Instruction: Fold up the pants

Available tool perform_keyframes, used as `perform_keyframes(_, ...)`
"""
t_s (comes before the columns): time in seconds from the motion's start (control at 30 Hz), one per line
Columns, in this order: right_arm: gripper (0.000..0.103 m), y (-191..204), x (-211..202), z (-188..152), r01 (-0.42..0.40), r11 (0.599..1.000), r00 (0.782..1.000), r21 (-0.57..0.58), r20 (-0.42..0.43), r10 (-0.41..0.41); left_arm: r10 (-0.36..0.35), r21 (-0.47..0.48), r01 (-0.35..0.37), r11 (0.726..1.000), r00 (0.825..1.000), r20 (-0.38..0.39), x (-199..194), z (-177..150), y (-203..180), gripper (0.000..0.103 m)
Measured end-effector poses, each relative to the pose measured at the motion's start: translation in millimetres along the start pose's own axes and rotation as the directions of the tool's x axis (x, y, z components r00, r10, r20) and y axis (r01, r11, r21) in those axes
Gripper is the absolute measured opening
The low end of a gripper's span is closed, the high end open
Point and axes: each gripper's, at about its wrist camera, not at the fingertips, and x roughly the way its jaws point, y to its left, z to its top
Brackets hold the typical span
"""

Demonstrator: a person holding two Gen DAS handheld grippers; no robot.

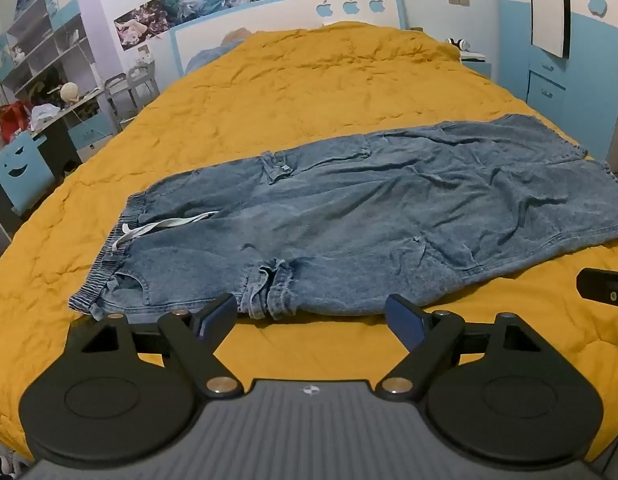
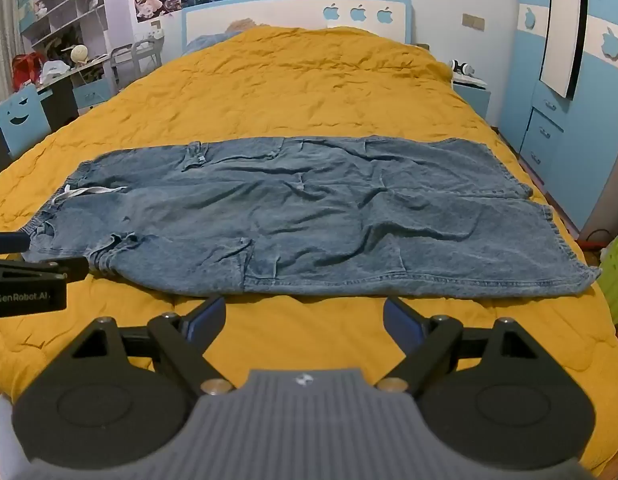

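Denim cargo pants (image 1: 349, 216): they lie spread flat across the yellow quilt (image 1: 269, 92), unfolded, with both legs side by side. The waistband (image 1: 109, 256) points to the left and the hems (image 2: 549, 224) to the right. I think they are laid crosswise so that each end is in reach of one hand.

Drawstring (image 1: 165, 226): the white cord lies loose on the fabric near the waistband.

Near edge: the long side of the pants runs just in front of both grippers, so it is the easiest part to take first.

Left gripper (image 1: 311, 316): its jaws stand wide and nothing is between them. It hangs over the bare quilt beside the near edge, close to the waistband end and the side pocket (image 1: 269, 288). It tilts downward toward the bed.

Right gripper (image 2: 305, 314): it is also spread wide and empty. It hangs over the quilt just before the near leg, more toward the hem side, with the same downward tilt.

Progress: in my judgement no fold is made yet. The two grippers seem placed to pinch the near edge at two places.

Risk: the denim looks thick and wrinkled, so a shallow pinch may slip.
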Motion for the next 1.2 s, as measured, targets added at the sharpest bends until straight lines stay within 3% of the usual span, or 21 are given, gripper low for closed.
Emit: perform_keyframes(1.2, 0.082, 1, -11, 0, 0.005, 1.000, 1.000, -0.006, 0.017, -0.005, -0.022, -0.017, 0.022, 1.000, 1.000, 0.001, -3, -1, 1, 0.093)
